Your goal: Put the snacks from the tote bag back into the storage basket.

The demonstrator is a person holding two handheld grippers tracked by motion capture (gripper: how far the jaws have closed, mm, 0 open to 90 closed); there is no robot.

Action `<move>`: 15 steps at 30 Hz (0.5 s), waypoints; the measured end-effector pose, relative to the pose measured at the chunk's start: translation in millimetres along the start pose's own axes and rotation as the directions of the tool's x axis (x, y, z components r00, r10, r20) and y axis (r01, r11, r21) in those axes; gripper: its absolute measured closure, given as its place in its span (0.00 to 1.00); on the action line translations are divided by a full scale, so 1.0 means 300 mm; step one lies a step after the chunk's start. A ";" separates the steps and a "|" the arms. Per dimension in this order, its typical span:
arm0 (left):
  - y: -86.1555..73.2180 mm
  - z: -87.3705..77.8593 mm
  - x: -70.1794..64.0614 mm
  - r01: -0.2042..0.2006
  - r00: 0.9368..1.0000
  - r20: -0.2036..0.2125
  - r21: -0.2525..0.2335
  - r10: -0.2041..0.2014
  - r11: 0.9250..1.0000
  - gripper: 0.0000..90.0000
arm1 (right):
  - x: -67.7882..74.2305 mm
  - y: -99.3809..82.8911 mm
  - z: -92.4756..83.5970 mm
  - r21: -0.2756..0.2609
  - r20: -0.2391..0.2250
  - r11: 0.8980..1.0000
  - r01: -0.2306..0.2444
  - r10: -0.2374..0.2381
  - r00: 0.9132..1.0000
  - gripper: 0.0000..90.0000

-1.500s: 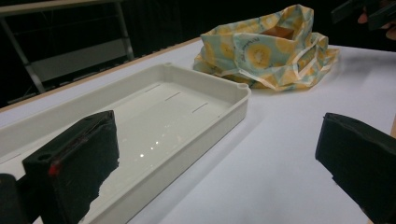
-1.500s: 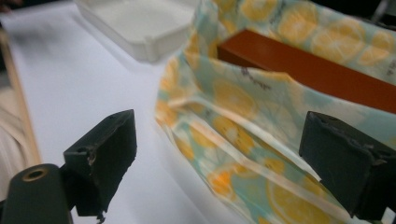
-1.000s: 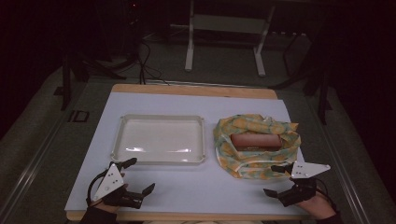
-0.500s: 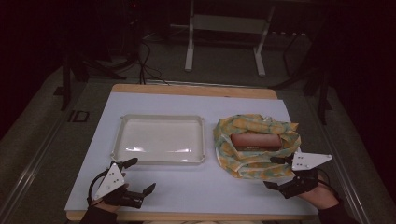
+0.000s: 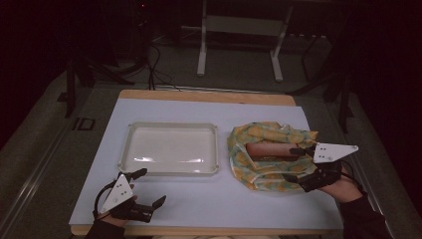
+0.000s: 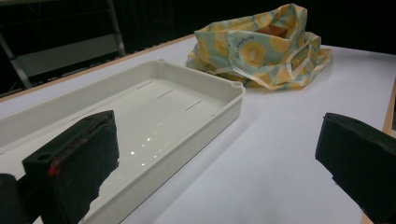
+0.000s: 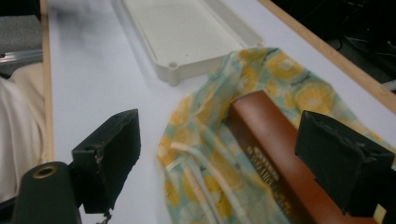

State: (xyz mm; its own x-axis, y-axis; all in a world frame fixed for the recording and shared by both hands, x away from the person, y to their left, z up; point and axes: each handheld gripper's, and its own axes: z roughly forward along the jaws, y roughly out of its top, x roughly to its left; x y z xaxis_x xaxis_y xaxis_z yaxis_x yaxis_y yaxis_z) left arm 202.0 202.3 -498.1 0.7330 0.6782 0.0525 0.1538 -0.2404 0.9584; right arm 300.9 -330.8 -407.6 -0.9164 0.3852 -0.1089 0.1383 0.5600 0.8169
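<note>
A yellow-patterned cloth bag (image 5: 263, 174) lies on the right of the white table, with a brown box (image 5: 268, 149) showing in its open top. My right gripper (image 5: 291, 164) hovers over the bag's right edge. Its jaws have just been closing a little but stand wide apart, touching nothing. In the right gripper view the box (image 7: 266, 130) and the bag (image 7: 280, 70) lie below the gap of that gripper (image 7: 224, 140). My left gripper (image 5: 152, 185) rests open at the front left, near the empty white tray (image 5: 171, 125). From the left gripper (image 6: 215, 140), the tray (image 6: 224, 91) lies ahead and the bag (image 6: 252, 51) beyond it.
The tray (image 7: 187, 28) sits left of the bag, with a strip of bare table between them. The wooden table edge (image 5: 209, 94) runs along the far side. A metal stand (image 5: 239, 45) is on the floor beyond it.
My right gripper has risen and moved from the table's front right up over the bag's right edge. The left gripper, tray and bag have stayed put.
</note>
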 end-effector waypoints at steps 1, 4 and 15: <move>0.000 0.000 0.000 -0.002 1.000 0.000 0.001 0.002 1.000 0.00 | -0.013 0.009 0.004 -0.001 0.004 1.000 -0.003 0.003 1.000 0.16; -0.001 0.002 -0.001 -0.008 1.000 0.003 0.004 0.008 1.000 0.00 | -0.026 0.018 0.009 0.001 0.003 1.000 -0.006 0.006 1.000 0.16; -0.001 0.003 -0.003 -0.012 1.000 0.013 0.006 0.012 1.000 0.00 | -0.101 0.064 0.041 0.061 -0.005 0.997 0.044 -0.044 0.999 0.22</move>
State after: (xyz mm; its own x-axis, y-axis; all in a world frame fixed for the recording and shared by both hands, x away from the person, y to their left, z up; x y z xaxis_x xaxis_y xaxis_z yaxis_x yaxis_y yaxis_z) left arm 202.0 201.1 -498.6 0.7430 0.6666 0.0604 0.1492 -0.2529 0.9559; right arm 335.8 -322.6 -395.4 -0.9233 0.3568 -0.1421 0.1204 0.6203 0.7751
